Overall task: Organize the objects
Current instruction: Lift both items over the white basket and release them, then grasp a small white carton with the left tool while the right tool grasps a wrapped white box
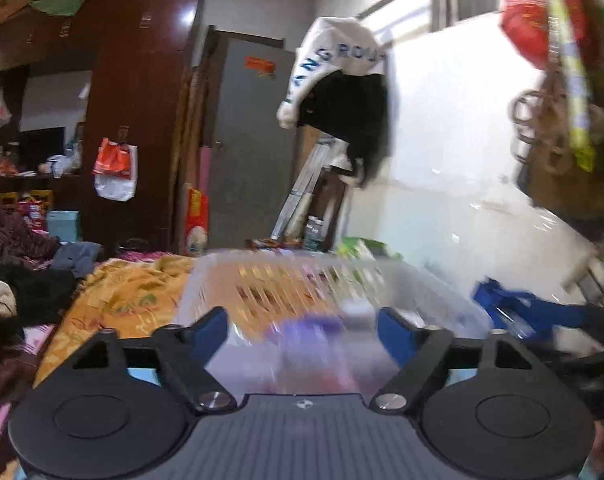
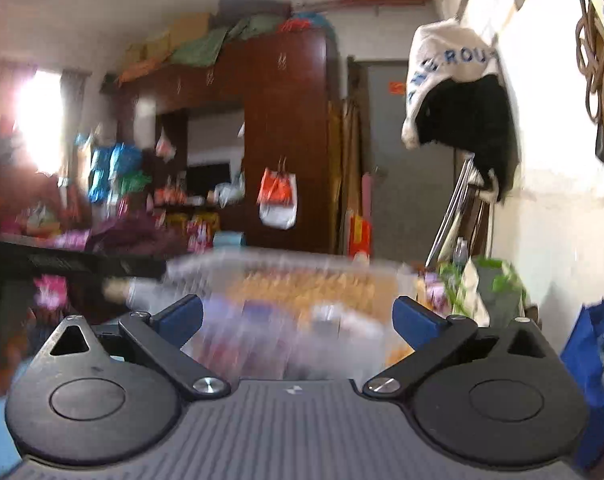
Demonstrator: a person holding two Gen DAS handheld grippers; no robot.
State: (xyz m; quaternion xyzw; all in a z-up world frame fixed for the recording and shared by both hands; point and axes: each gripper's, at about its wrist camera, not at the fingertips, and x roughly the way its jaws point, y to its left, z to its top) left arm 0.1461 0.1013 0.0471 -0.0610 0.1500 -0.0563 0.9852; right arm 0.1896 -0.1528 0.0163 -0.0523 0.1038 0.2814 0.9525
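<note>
A clear plastic slatted basket (image 1: pixel 286 280) sits on a yellow patterned bedspread (image 1: pixel 126 300), right in front of both grippers. It holds blurred items, one purple (image 1: pixel 302 336). My left gripper (image 1: pixel 302 326) is open and empty, its blue pads over the basket's near side. In the right wrist view the same basket (image 2: pixel 294 280) is blurred. My right gripper (image 2: pixel 298 318) is open and empty just in front of it. The other gripper's dark body (image 2: pixel 70 264) reaches in from the left.
A dark wooden wardrobe (image 1: pixel 142 120) and a grey door (image 1: pixel 250 140) stand behind the bed. Clothes (image 1: pixel 22 264) pile up at the left. A white and black jacket (image 1: pixel 342 92) hangs on the right wall. A blue bag (image 2: pixel 598 364) sits at the right.
</note>
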